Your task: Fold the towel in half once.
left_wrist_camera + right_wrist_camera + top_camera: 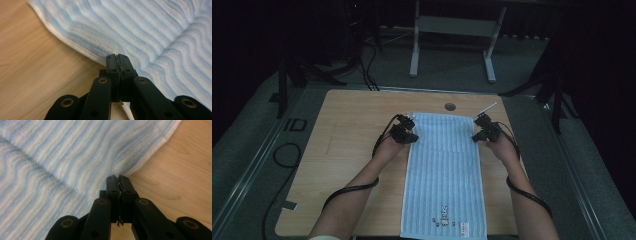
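A light blue striped towel (444,175) lies flat on a wooden table (337,150), its long axis running straight away from the person, from the near edge toward the far side. A small rabbit picture sits at the near end, and the far end stops short of a round hole (450,106) in the tabletop.

Both forearms reach forward from the bottom of the high view, one on each side of the towel, hands angled slightly inward. The left gripper (408,131) is at the towel's far left corner, and the right gripper (478,131) is at the far right corner, level with each other.

In the left gripper view, the jaws are pressed together with the towel's white edge (75,45) pinched between them. In the right gripper view, the jaws are likewise clamped on the towel's edge (150,155), with the cloth puckered at the tips.
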{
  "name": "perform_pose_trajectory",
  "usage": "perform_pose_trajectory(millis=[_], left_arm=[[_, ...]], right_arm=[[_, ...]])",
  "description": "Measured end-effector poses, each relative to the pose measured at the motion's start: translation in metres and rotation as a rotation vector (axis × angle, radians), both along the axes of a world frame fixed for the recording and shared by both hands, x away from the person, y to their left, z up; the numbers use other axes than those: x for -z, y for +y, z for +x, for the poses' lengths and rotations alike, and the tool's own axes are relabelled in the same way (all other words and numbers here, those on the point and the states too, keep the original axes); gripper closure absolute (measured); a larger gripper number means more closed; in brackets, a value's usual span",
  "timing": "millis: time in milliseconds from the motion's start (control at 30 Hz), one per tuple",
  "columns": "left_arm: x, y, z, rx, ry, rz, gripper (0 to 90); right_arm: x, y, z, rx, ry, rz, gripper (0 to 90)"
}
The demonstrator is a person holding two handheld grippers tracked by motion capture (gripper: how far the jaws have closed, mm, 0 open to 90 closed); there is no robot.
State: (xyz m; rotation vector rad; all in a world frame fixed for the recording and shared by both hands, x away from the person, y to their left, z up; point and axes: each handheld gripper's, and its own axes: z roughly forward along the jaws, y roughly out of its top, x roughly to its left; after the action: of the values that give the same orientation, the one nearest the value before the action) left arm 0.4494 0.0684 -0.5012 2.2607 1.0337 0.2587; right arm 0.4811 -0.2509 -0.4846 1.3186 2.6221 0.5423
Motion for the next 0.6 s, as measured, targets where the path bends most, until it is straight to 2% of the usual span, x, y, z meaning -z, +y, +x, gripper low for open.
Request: perform_pose_trajectory(millis=[33,100,200,267,400,500,533,600], left_arm=[[-0.005,0.003,-0.003,0.004,0.000,-0.018,88.5],[-0.015,0.007,-0.010,0.001,-0.021,-0.016,88.5],[-0.025,0.015,-0.024,0.008,-0.026,-0.030,88.3],[-0.026,0.019,-0.036,0.017,-0.028,-0.013,88.3],[-0.018,0.023,-0.062,0.039,-0.010,-0.005,88.1],[-0.005,0.024,-0.077,0.066,0.037,-0.002,87.8],[-0.001,0.024,-0.082,0.090,0.067,-0.003,87.4],[0.005,0.025,-0.090,0.113,0.089,0.019,85.5]], right_arm=[[-0.003,-0.001,-0.003,-0.002,-0.006,0.006,87.9],[-0.007,-0.002,-0.009,-0.010,-0.020,0.004,87.8],[-0.014,-0.004,-0.023,-0.034,-0.039,0.023,87.8],[-0.018,-0.006,-0.033,-0.047,-0.050,0.055,87.8],[-0.017,-0.003,-0.055,-0.093,-0.059,0.063,87.8],[-0.008,0.001,-0.069,-0.122,-0.047,0.049,87.8],[-0.005,0.002,-0.073,-0.121,-0.038,0.060,87.7],[0.005,0.004,-0.082,-0.141,-0.003,0.057,86.0]])
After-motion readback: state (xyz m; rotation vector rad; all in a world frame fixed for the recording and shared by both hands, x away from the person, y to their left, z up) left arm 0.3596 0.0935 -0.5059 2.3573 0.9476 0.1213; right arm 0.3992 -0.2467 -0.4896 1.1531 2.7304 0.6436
